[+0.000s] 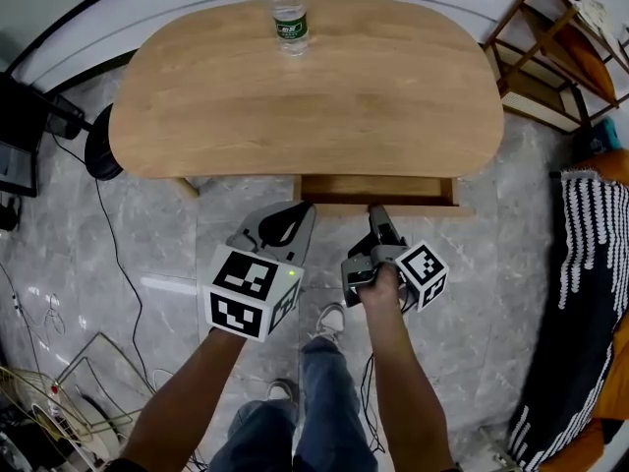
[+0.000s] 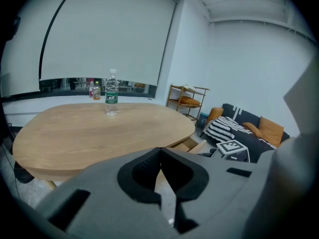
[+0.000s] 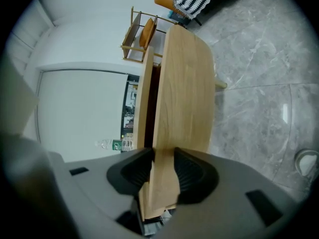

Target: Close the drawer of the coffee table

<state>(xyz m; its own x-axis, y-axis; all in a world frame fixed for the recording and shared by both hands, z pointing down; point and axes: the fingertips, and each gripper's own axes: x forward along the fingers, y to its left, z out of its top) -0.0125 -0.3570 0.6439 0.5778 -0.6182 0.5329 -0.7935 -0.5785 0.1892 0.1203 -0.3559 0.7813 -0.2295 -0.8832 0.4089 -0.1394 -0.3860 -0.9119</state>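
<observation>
Grey marble floor (image 1: 511,293), white roller blind (image 2: 109,34), wooden rack (image 2: 188,99), dark sofa (image 2: 249,119) with orange cushions (image 2: 271,131)

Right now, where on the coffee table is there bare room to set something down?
The tabletop is bare everywhere but the far edge, where the water bottle stands. Crowded: the near edge, where the right gripper clamps the drawer front.

A bottle (image 1: 288,13) stands far back on the coffee table (image 1: 305,106); the drawer (image 1: 378,190) juts from under its near edge.
</observation>
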